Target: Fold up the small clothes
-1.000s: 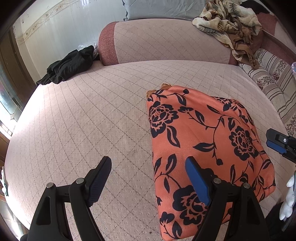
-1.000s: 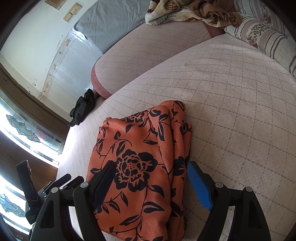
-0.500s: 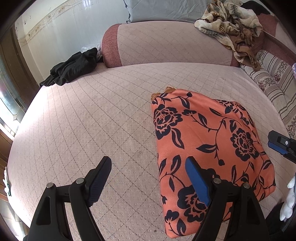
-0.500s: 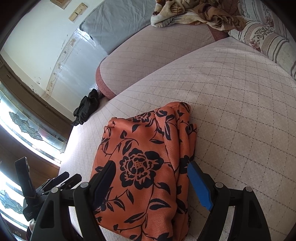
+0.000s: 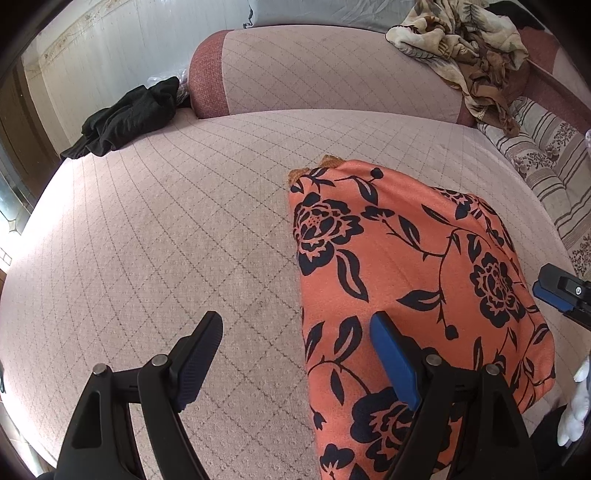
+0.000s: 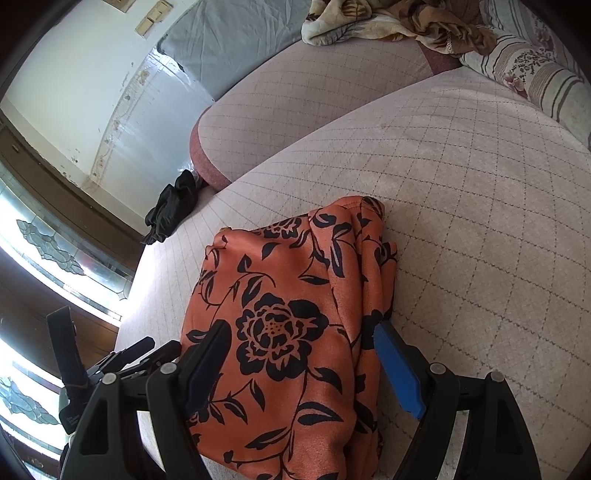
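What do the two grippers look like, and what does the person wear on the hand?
Both are alike. The left gripper and the right gripper have black, angular arms with silver round pivot pins. On each gripper, one finger carries a bright blue flat pad and the other a dark ribbed pad. At the left view's edge, a white glove shows.

Folded orange black-floral garment (image 5: 406, 266): near edge cut off at 6 o'clock. Rumpled beige patterned cloth (image 6: 373, 18): cropped at 12 o'clock, type indeterminable.

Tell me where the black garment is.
The black garment lies crumpled at the bed's far left edge, beside the bolster, well away from the orange floral cloth.
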Tool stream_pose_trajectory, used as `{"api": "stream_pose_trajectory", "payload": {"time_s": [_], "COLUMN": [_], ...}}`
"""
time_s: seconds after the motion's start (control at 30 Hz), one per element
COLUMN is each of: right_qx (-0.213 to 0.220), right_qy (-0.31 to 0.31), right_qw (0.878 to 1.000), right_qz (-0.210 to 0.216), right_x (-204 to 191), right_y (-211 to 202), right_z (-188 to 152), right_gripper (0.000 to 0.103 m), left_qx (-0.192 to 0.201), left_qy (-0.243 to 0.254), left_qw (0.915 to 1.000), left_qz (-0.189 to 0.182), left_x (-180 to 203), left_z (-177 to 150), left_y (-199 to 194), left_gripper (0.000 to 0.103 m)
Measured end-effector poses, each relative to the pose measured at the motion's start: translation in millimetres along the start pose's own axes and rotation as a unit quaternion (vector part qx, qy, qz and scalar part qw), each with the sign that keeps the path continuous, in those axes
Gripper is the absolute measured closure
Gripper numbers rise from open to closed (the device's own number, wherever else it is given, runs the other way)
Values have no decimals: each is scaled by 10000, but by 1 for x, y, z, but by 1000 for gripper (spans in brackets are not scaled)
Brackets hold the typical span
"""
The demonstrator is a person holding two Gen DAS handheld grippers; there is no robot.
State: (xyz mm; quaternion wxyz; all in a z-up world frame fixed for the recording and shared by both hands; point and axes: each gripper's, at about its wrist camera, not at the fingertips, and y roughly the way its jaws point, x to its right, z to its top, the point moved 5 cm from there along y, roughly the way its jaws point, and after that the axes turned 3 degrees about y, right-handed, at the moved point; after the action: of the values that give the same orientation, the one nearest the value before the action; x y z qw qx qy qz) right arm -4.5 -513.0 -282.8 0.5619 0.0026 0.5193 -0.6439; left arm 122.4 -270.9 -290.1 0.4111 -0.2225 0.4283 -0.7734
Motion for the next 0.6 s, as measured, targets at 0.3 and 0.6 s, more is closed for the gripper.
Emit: {"api": "stream_pose_trajectory", "payload": {"time_s": [0.3, 0.6], "right_qx": [-804, -887], "right_qy": [612, 568], "right_qw": [9949, 9932], "right_qz": [-21, 493], "right_x": [28, 15], "right_y": [43, 58], "right_z": [-8, -21], "right_gripper": [21, 24], "left_qx": [-532, -520], "left_qy": [-377, -369], "left_qw": [9842, 9798], "left_qz": [-1646, -1896], "left_x": [12, 17], "left_z": [-6, -5], "left_y": [27, 37], "left_gripper": [21, 40]}}
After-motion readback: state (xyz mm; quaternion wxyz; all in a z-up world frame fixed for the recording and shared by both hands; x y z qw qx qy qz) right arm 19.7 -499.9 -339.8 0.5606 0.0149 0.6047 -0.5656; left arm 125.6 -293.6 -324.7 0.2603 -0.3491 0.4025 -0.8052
